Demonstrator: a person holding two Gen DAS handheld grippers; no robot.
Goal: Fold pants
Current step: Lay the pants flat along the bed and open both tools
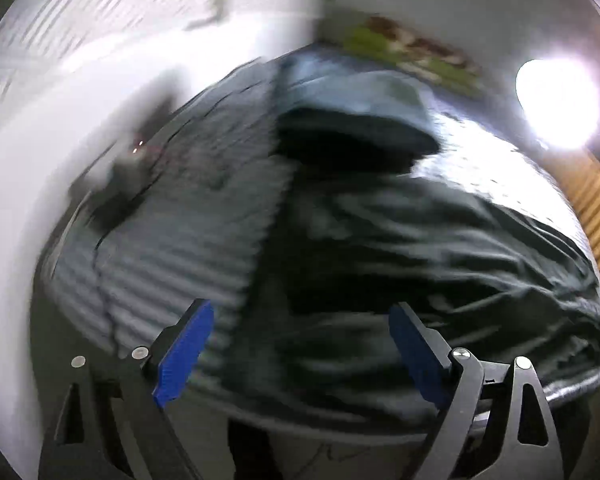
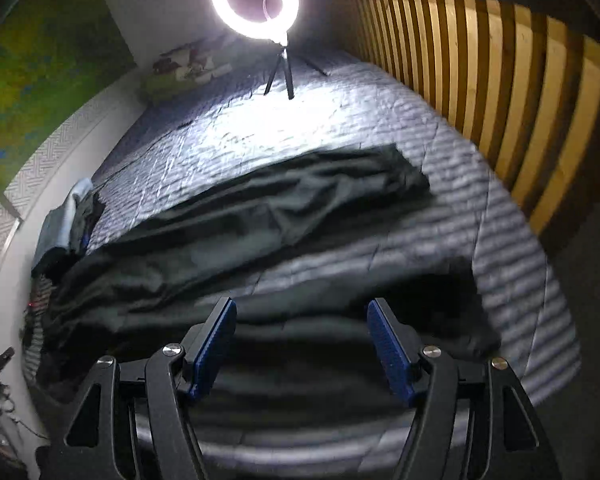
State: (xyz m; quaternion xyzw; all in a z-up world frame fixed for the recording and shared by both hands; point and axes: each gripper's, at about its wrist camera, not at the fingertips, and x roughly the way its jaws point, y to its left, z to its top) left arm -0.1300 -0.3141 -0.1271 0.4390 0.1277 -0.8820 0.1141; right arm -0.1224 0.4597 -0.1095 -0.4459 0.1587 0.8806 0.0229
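Plainly, both tools are tilted steeply downward over a bed covered with a grey quilted bedspread (image 2: 300, 136). The left gripper (image 1: 300, 346) has its blue pads (image 1: 184, 356) spread wide, with nothing between them; its view is smeared with blur. Beneath and beyond its fingers lie the dark pants (image 1: 440, 240), rumpled and spreading toward the right of that view, and a folded blue-grey cloth (image 1: 364, 120) sits farther off on the bedspread. The right gripper (image 2: 302, 346) also stands with its jaws apart and empty, somewhat less wide than the left, its ribbed blue pads (image 2: 388, 352) hanging above dark fabric without touching it. In the right wrist view the pants (image 2: 240, 224) stretch across the middle of the bed, one leg running from the near left up toward the right, another dark part lying just under the fingers. A small heap of clothes (image 2: 68, 216) rests at the left edge of the bed. At the far end a lit ring light (image 2: 255, 2) stands on a small tripod, and a wooden slatted headboard (image 2: 480, 64) runs along the right side.
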